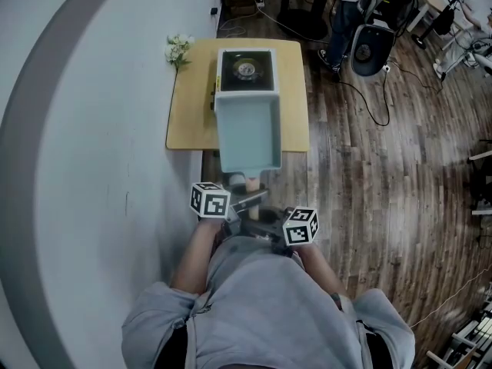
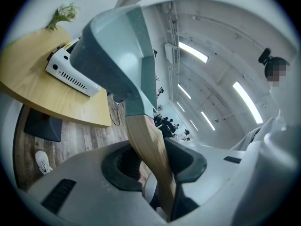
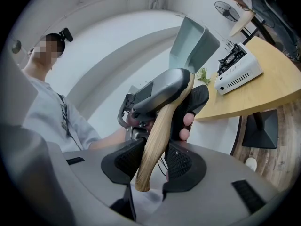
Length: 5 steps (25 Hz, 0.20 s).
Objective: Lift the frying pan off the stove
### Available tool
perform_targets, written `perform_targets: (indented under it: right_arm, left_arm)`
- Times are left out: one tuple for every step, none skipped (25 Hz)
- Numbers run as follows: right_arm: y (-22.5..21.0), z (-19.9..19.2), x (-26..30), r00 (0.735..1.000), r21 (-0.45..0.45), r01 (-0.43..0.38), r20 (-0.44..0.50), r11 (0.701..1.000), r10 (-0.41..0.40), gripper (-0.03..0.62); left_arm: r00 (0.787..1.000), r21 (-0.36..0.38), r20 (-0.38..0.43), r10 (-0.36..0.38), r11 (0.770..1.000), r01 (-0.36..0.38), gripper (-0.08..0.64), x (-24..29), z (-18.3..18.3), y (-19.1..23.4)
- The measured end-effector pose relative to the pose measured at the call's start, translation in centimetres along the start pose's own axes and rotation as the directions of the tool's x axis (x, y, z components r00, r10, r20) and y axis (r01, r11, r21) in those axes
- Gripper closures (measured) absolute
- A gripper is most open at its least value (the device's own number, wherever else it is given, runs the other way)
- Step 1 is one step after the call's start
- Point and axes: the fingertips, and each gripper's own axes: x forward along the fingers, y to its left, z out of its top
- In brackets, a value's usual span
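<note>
A teal rectangular frying pan [image 1: 247,133] with a wooden handle [image 1: 251,181] hangs in the air over the near half of the table, in front of the white portable stove [image 1: 246,69]. Both grippers hold the handle. My left gripper [image 1: 243,200] is shut on the handle [image 2: 148,154] just behind the pan [image 2: 117,60], which is clear of the stove [image 2: 70,72]. My right gripper [image 3: 153,161] is shut on the handle's end [image 3: 157,135]. From there the pan [image 3: 193,41] rises beyond the left gripper [image 3: 164,88].
The stove stands at the far end of a small wooden table [image 1: 192,91], with a bunch of white flowers [image 1: 178,48] at its far left corner. A person [image 1: 346,14], an office chair [image 1: 373,44] and cables occupy the wooden floor at the far right.
</note>
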Motion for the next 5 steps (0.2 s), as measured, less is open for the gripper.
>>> perform_targets:
  right_arm:
    - [0.02,0.03,0.02,1.000,-0.001,0.000,0.000,1.000,0.000,0.465]
    - [0.03,0.04,0.05,1.000,-0.002,-0.001,-0.001,1.000,0.001,0.465]
    - [0.04,0.03,0.07,1.000,-0.002,-0.001,-0.001,1.000,0.001,0.463]
    - [0.05,0.02,0.08,1.000,-0.003,-0.002,-0.001,1.000,0.002,0.463]
    - [0.06,0.00,0.08,1.000,-0.004,-0.003,0.000,1.000,0.003,0.463]
  left_arm:
    - [1.000,0.000,0.000,0.001,1.000,-0.001,0.424,-0.02,0.02,0.00]
    - [1.000,-0.001,0.001,0.002,1.000,-0.002,0.425,-0.04,0.03,0.00]
    - [1.000,-0.001,0.001,0.002,1.000,-0.002,0.425,-0.05,0.02,0.02]
    - [1.000,0.000,0.002,0.003,1.000,-0.003,0.424,-0.06,-0.01,0.04]
    - [1.000,0.000,0.002,0.005,1.000,-0.005,0.424,-0.06,-0.04,0.06]
